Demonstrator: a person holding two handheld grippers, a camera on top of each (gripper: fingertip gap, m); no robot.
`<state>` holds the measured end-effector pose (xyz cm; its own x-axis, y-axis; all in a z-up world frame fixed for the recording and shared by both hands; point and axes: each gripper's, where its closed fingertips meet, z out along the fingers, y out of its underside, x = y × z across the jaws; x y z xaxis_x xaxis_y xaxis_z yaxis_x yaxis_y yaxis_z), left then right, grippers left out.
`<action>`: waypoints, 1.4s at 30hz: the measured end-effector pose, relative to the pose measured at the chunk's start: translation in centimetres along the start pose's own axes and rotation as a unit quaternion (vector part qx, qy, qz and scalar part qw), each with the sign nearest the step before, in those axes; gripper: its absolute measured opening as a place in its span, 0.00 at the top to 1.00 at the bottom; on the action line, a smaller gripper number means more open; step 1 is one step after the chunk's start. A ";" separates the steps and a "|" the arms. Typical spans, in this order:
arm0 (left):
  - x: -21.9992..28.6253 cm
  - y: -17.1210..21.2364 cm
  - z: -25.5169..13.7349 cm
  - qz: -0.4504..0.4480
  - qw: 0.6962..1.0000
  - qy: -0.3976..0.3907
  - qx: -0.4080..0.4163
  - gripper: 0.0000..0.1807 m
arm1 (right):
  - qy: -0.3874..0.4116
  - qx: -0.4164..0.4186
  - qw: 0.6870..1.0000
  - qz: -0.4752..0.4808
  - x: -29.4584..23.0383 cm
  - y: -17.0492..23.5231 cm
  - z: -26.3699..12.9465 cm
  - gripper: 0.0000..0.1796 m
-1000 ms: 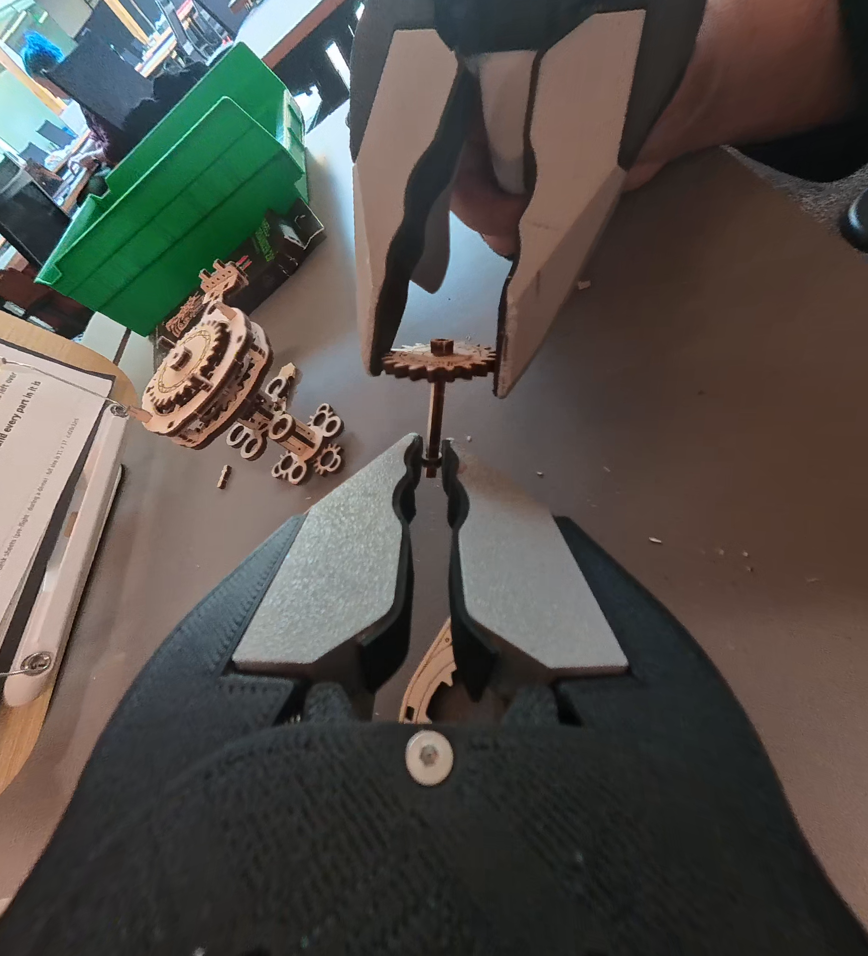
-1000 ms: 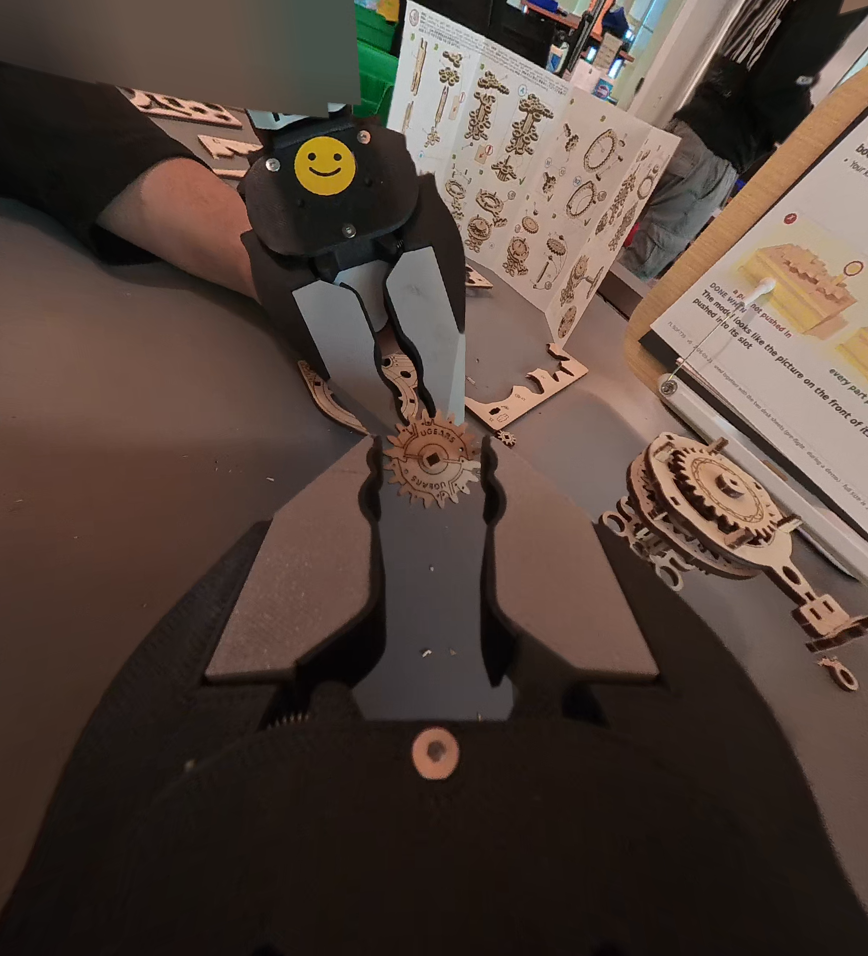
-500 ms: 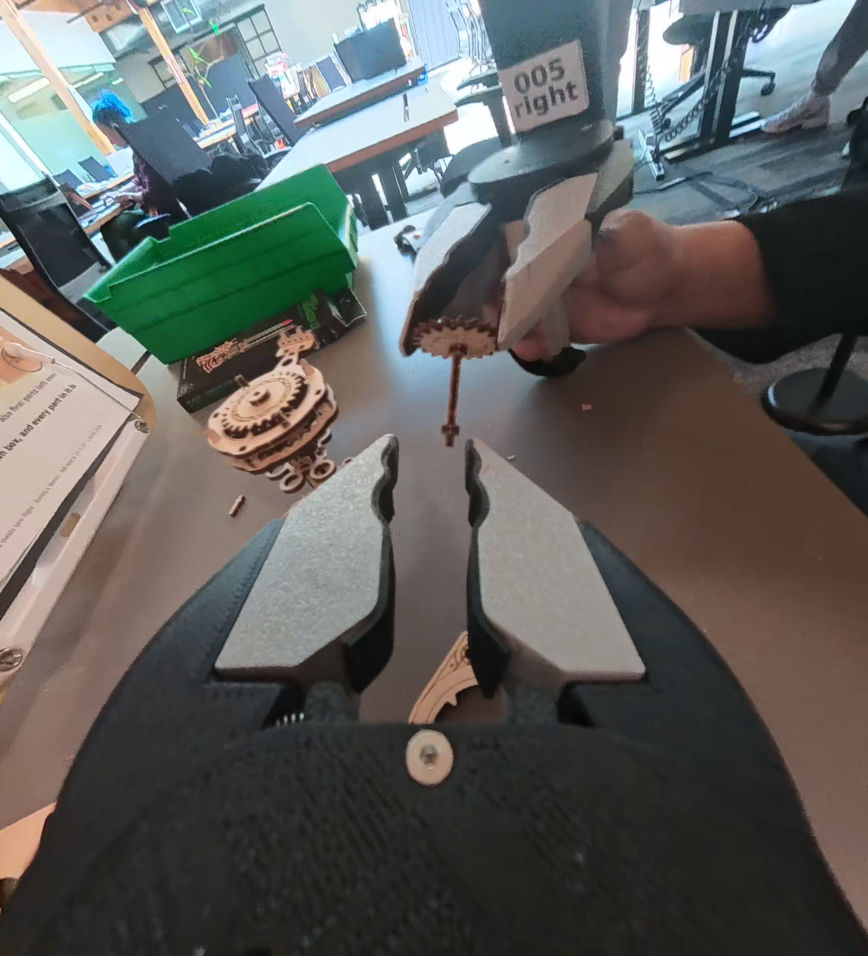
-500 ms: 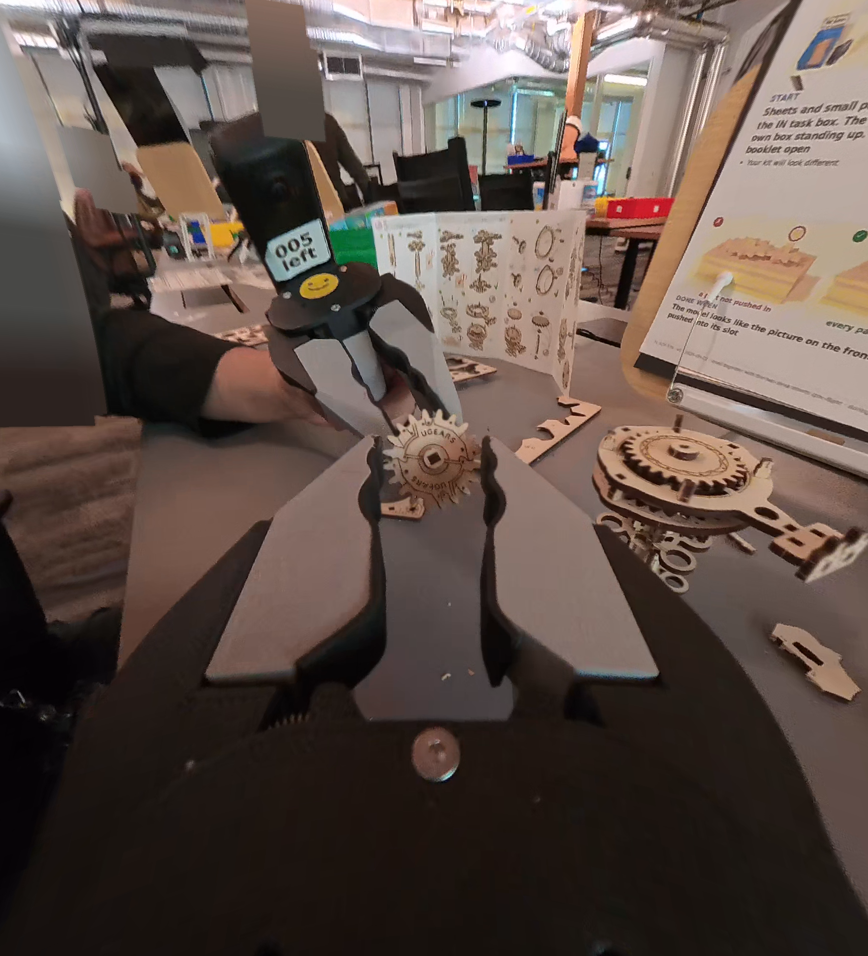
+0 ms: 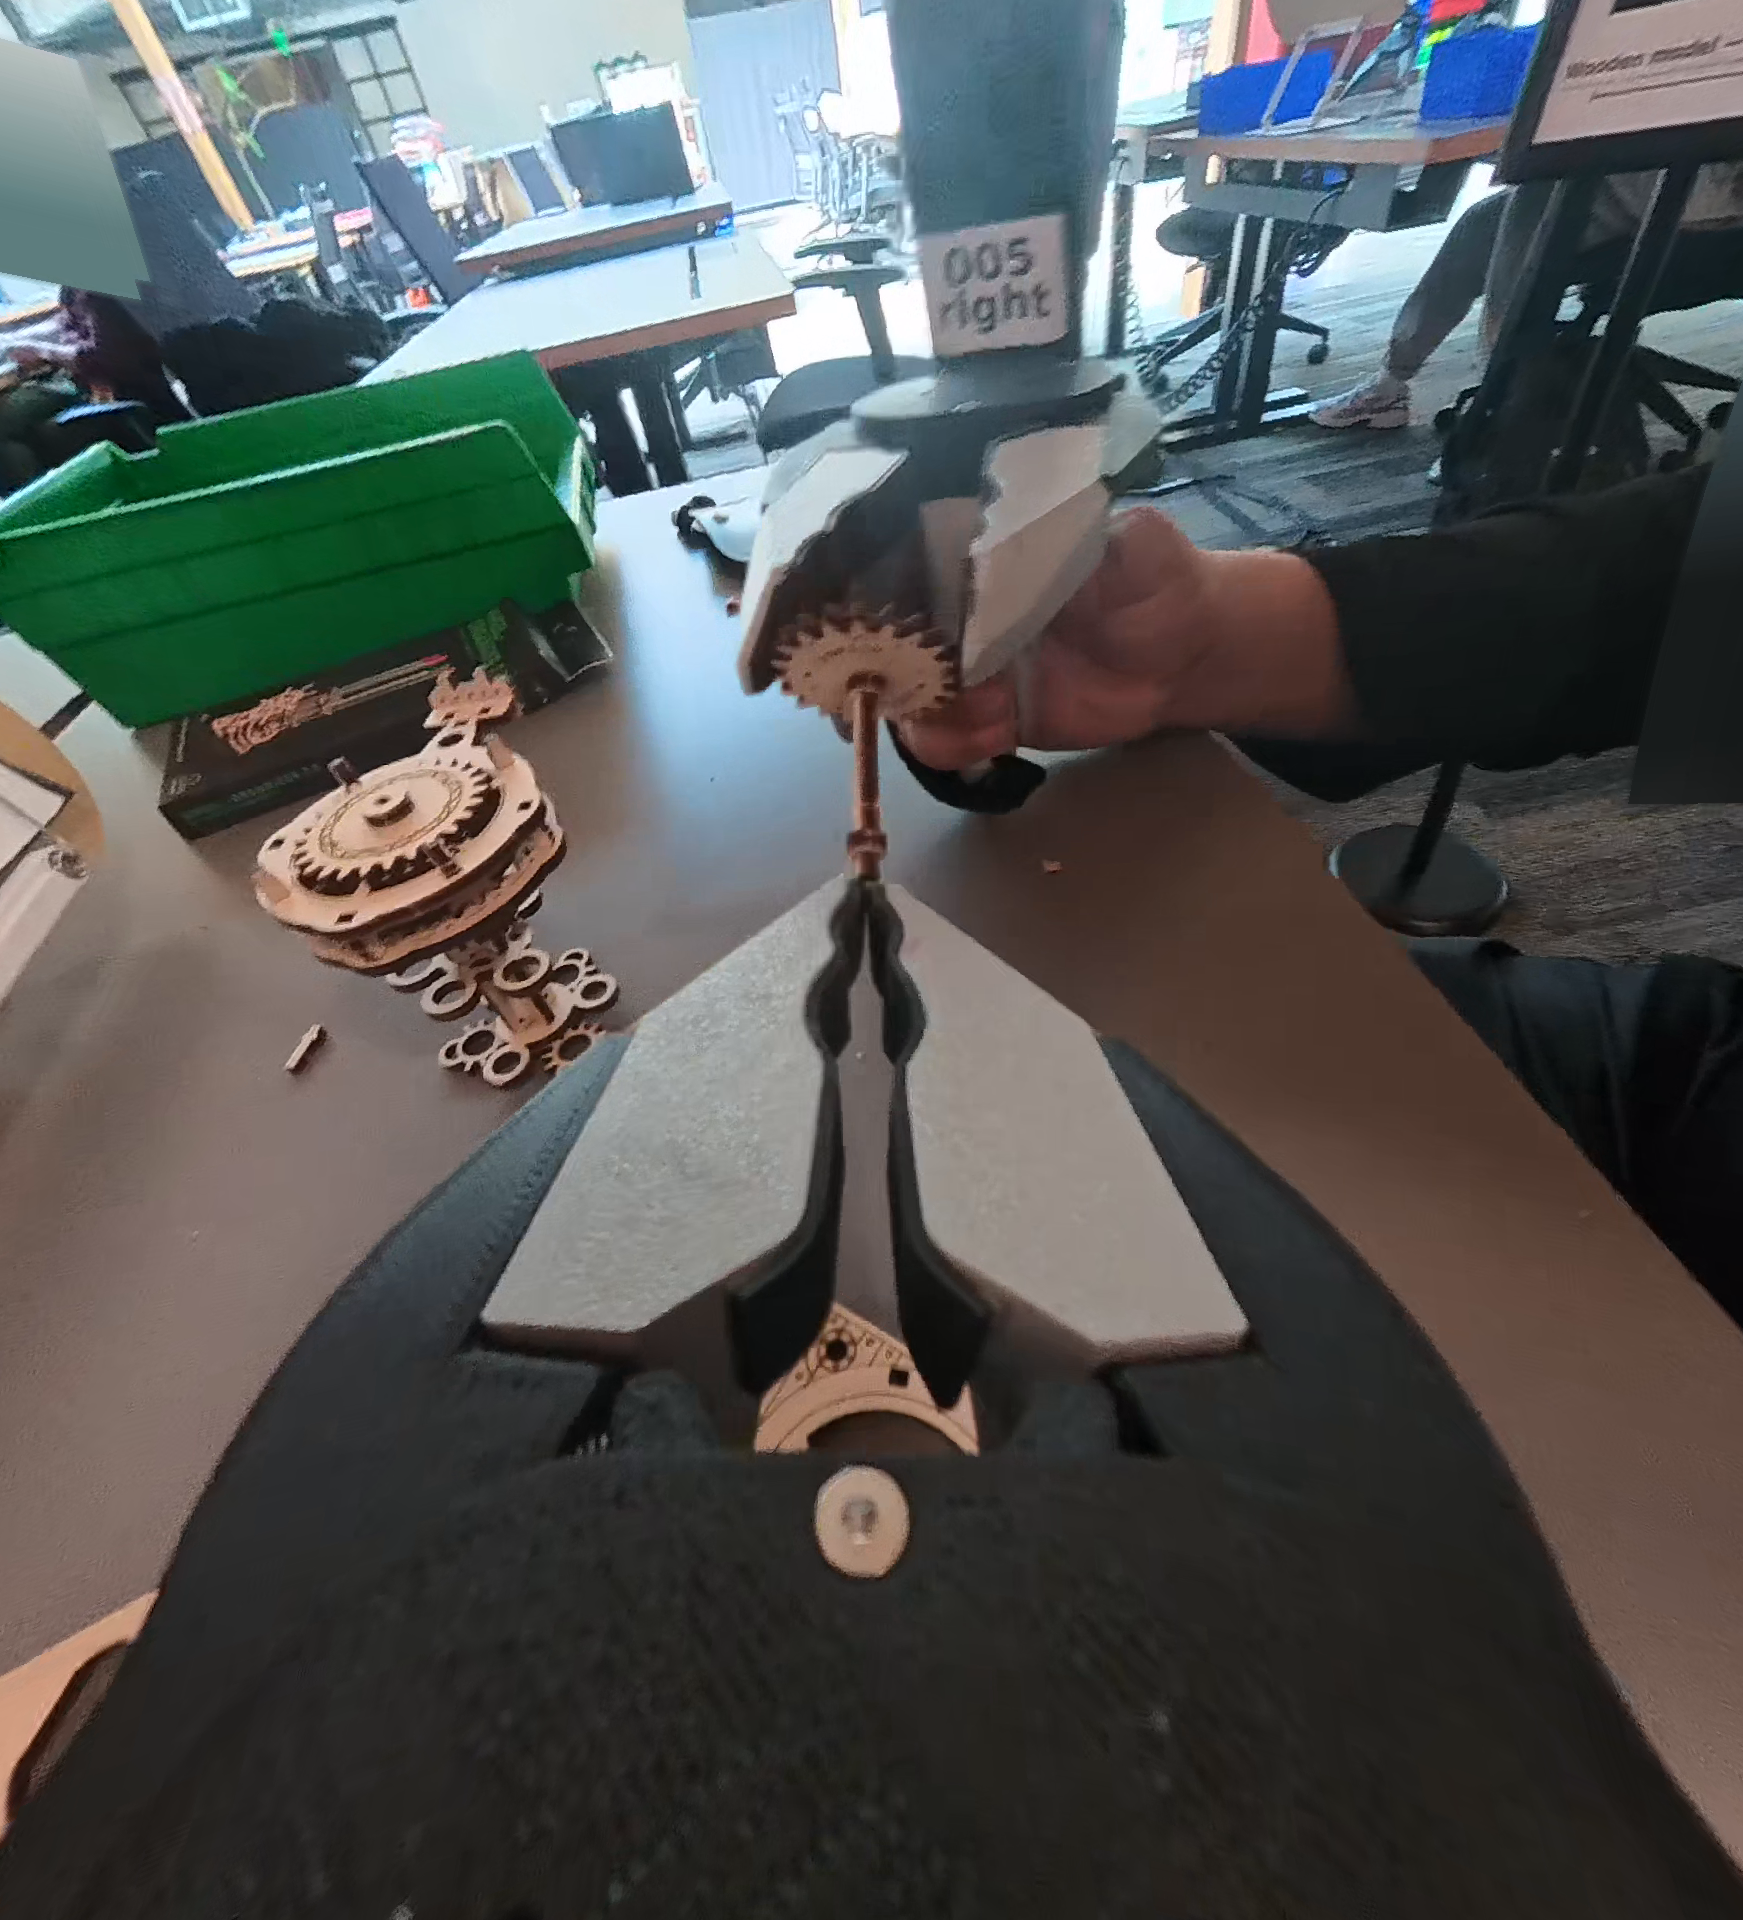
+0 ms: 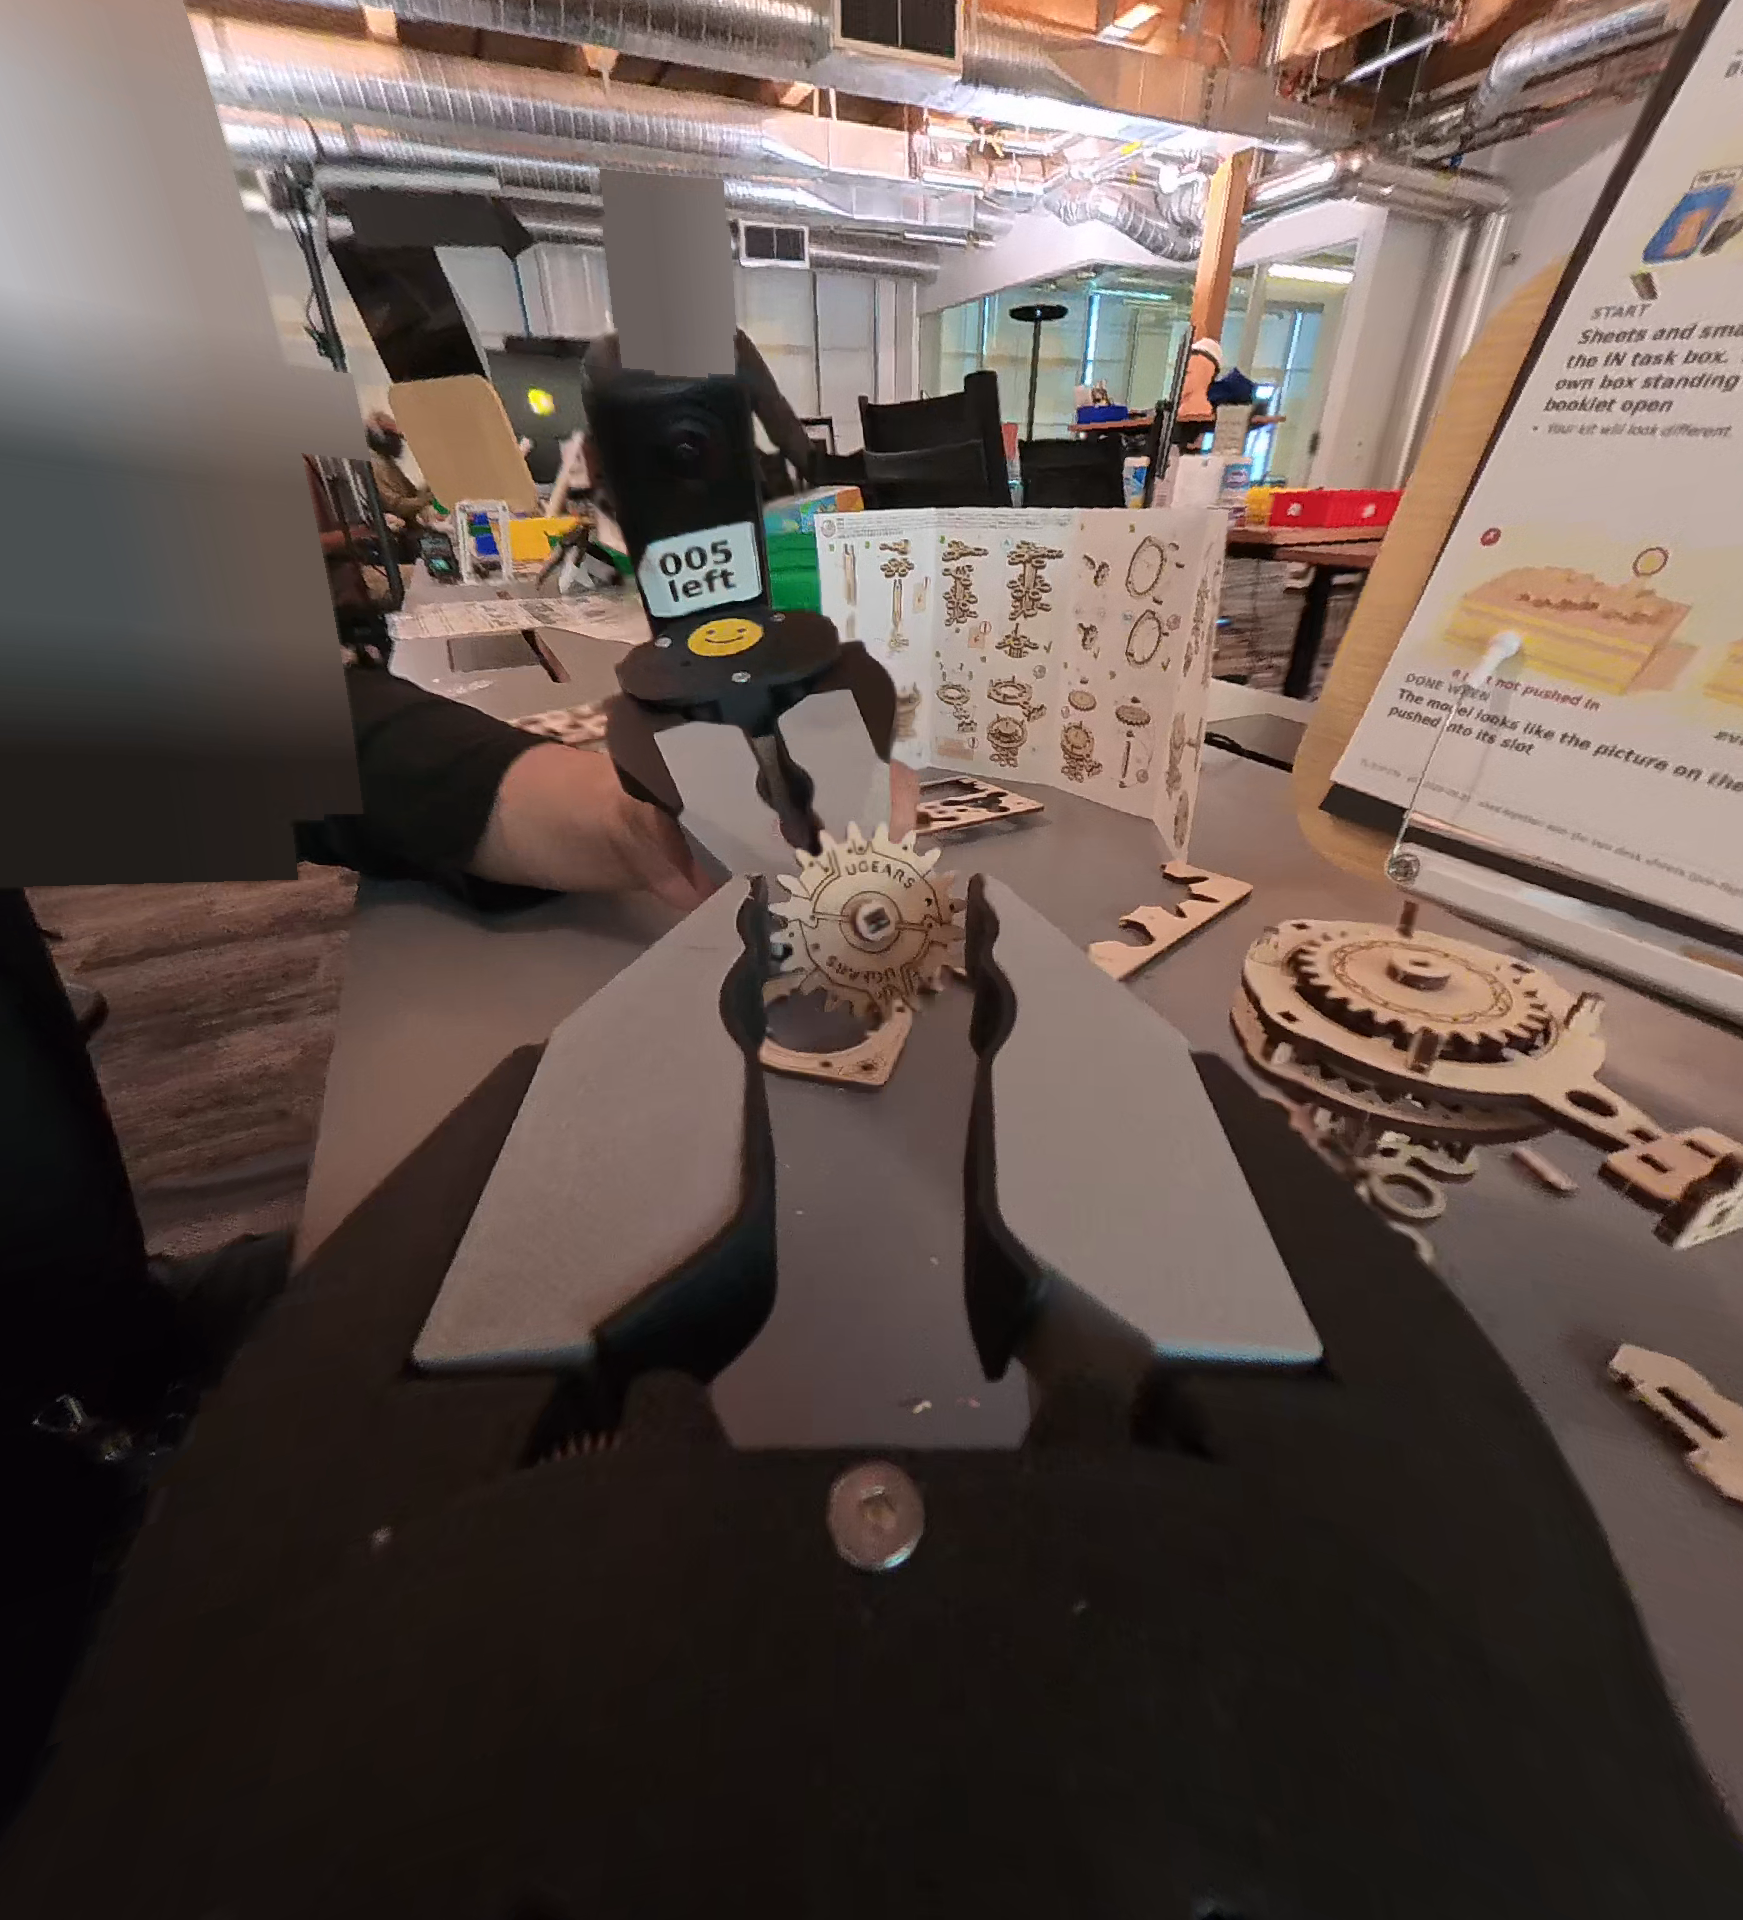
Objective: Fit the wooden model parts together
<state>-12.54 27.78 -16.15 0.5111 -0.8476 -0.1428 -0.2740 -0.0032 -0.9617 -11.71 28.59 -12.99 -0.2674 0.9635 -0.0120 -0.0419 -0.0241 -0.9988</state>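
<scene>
My right gripper (image 6: 867,920) is shut on a wooden gear (image 6: 867,925), pinched by its rim between the fingertips above the table. A thin wooden axle (image 5: 864,779) sticks out of the gear's hub (image 5: 862,670) towards my left gripper (image 5: 864,888). The left gripper's jaws are closed on the axle's free end. In the right wrist view the left gripper (image 6: 794,826) sits just behind the gear. A partly built round gear model (image 5: 410,842) (image 6: 1397,1008) stands on the grey table (image 5: 1106,935). A flat wooden ring plate (image 6: 831,1044) lies under the grippers.
Stacked green bins (image 5: 275,540) and a dark box (image 5: 368,717) stand at the back. A fold-out instruction sheet (image 6: 1033,644) and a guide board (image 6: 1625,623) stand upright. Loose wooden pieces (image 6: 1703,1439) (image 6: 1173,914) and a small peg (image 5: 304,1044) lie about. The table edge (image 5: 1366,997) runs right. Less than 4 cm separates the two grippers' tips.
The left gripper held the axle a second ago, opened and backed off, and has now shut on the axle's end again. Both grippers tilted up towards level; the right kept the gear.
</scene>
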 end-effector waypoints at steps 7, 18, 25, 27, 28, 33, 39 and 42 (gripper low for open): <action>0.1 -0.1 0.2 -0.012 1.000 0.001 0.003 1.00 | -0.006 0.005 0.987 0.158 1.5 0.4 -0.3 0.81; -0.4 1.0 0.9 0.057 0.996 -0.059 -0.040 0.97 | -0.015 0.011 0.959 0.284 2.7 1.1 -0.7 0.81; -0.7 2.0 0.8 0.048 0.996 -0.060 -0.051 0.97 | -0.004 0.037 0.966 0.256 2.8 0.0 -1.6 0.81; -0.8 2.0 0.7 0.047 0.996 -0.063 -0.051 0.97 | 0.012 0.055 0.967 0.247 3.3 -0.6 -2.5 0.81; -0.8 2.0 0.7 0.047 0.996 -0.066 -0.049 0.97 | 0.019 0.062 0.968 0.242 3.8 -0.9 -3.0 0.81; -0.7 2.2 0.8 0.055 0.995 -0.065 -0.056 0.96 | 0.056 0.062 0.972 0.219 8.4 -3.5 -6.6 0.81; -2.0 2.4 0.7 0.060 0.991 -0.084 -0.082 0.95 | 0.055 -0.080 0.980 0.176 15.6 -4.9 -6.9 0.81; -4.9 1.4 0.0 0.049 0.988 -0.114 -0.093 0.89 | 0.002 -0.144 0.976 0.166 16.1 -4.6 -5.2 0.81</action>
<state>-15.43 31.92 -16.81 0.6392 -0.7073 -0.3019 -0.4649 -0.0427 -0.8843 -10.80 45.65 -8.82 -0.2162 0.9167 -0.3360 0.3183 -0.2592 -0.9119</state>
